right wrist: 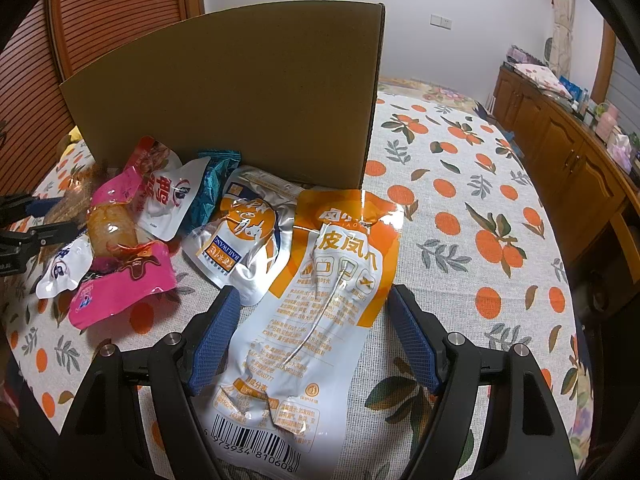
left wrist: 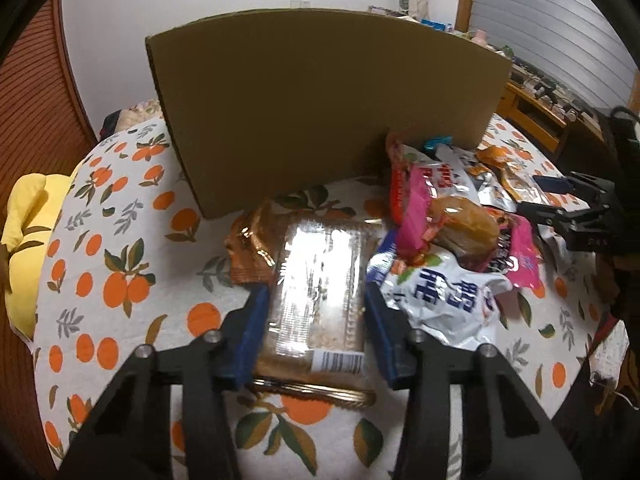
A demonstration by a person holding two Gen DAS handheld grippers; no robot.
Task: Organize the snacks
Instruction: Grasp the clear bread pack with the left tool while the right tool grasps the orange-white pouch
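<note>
Left gripper straddles cracker pack, pads at both long sides, grip not certain. Pack's long axis points straight at box — dead ahead. Right gripper spread wide around orange pouch.

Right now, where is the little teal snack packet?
In the right wrist view, the teal packet sits left of centre, against the foot of the cardboard box, between the red-and-white pouch and the silver-and-orange pouch.
</note>
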